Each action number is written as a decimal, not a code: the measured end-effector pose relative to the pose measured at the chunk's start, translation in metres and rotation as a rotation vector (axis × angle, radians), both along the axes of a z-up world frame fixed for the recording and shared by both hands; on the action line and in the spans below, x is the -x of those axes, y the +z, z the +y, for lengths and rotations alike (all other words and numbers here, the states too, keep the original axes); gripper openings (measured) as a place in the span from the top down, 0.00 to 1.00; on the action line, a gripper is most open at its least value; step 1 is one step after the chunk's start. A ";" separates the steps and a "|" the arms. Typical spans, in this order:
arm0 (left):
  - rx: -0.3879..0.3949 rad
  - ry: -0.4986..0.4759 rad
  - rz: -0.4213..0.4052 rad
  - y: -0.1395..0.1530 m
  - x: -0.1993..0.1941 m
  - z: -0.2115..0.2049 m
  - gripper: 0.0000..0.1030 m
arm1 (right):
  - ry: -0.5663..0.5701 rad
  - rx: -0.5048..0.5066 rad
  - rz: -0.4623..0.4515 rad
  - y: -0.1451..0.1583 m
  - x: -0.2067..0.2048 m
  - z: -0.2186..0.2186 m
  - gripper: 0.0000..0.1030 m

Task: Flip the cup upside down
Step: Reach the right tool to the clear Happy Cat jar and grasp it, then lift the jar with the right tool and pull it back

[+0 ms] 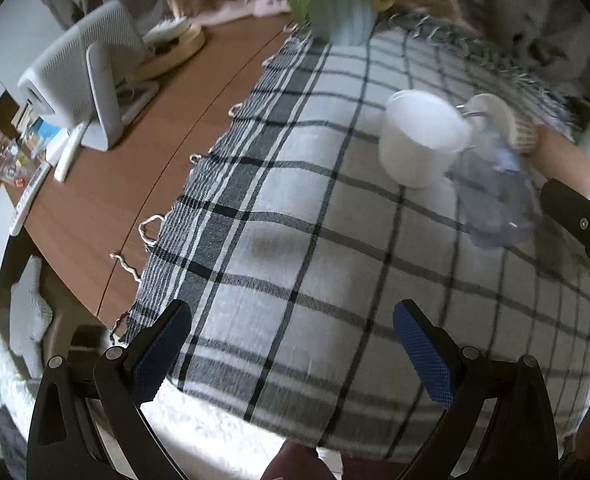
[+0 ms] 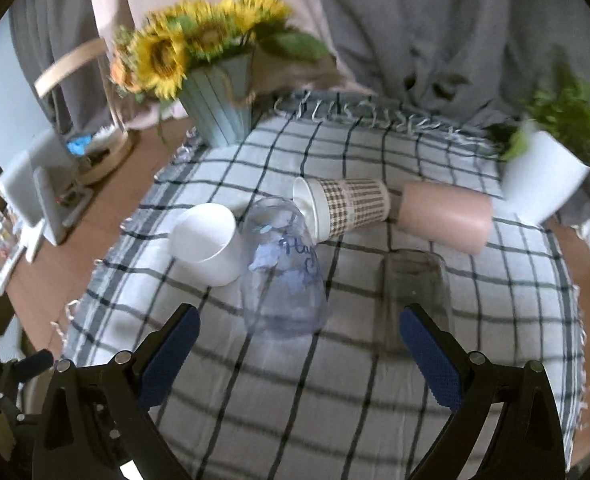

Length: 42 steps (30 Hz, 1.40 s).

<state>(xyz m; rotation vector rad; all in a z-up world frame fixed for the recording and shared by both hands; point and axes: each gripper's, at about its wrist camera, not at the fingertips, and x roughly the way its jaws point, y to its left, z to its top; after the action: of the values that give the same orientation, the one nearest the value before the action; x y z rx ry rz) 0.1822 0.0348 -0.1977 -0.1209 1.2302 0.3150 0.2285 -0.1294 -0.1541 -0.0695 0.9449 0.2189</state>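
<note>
Several cups lie or stand on a checked cloth (image 2: pixel 335 380). A white cup (image 2: pixel 205 242) stands upright at the left; it also shows in the left wrist view (image 1: pixel 421 136). A clear plastic cup with blue writing (image 2: pixel 283 272) lies on its side beside it, seen also in the left wrist view (image 1: pixel 495 196). A checked paper cup (image 2: pixel 347 206) and a pink cup (image 2: pixel 445 216) lie on their sides behind. A clear glass (image 2: pixel 415 288) stands just beyond the right finger. My right gripper (image 2: pixel 299 330) is open and empty, close before the clear cup. My left gripper (image 1: pixel 293 322) is open and empty over bare cloth.
A teal vase of sunflowers (image 2: pixel 219 108) stands at the cloth's far left corner. A white pot with a green plant (image 2: pixel 543 176) stands at the far right. A white fan (image 1: pixel 83 80) and small items sit on the wooden table (image 1: pixel 155 128) to the left.
</note>
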 end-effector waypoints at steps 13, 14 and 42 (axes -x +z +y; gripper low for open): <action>-0.020 0.064 0.077 -0.025 -0.040 -0.007 0.00 | 0.157 0.063 0.174 -0.053 -0.066 0.022 0.21; -0.023 0.066 0.080 -0.026 -0.042 -0.006 0.00 | 0.171 0.064 0.180 -0.055 -0.069 0.024 0.21; -0.050 -0.097 -0.014 0.003 -0.028 0.004 0.00 | 0.011 -0.025 0.131 -0.034 -0.038 0.019 0.28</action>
<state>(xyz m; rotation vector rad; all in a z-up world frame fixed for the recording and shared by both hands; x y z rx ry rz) 0.2107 0.0383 -0.1948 -0.0200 1.2096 0.2605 0.2670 -0.1107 -0.1885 -0.0378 1.0722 0.2481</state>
